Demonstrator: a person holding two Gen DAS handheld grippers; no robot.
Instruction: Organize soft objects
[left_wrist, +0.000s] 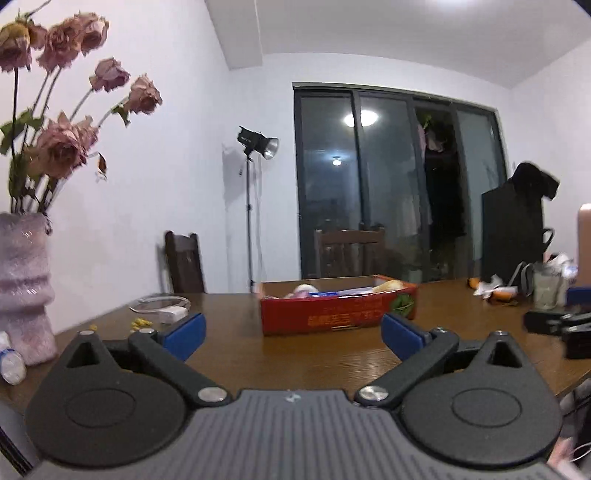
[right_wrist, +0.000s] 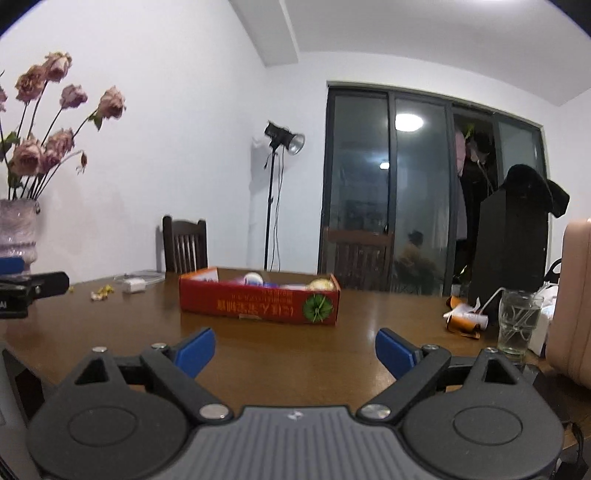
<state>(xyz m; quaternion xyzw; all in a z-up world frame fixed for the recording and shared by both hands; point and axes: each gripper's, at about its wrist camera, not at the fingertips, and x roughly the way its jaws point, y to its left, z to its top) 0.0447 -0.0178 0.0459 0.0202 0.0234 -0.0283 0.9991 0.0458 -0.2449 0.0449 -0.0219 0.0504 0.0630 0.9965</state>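
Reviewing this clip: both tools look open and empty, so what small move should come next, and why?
Probably ease both forward toward the red box. The left tool and right tool stand open with nothing between them, short of the box, where the soft things lie.

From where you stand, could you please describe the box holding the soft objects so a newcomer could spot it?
On the brown wooden table, look near the middle. The shallow red cardboard box sits there, open-topped, with upside-down printing and a green rosette on its side; nothing else on the table is red.

Red box (right_wrist: 258, 304) with green emblem — brown table (right_wrist: 351, 354), blue-tipped tongs (right_wrist: 295, 350).
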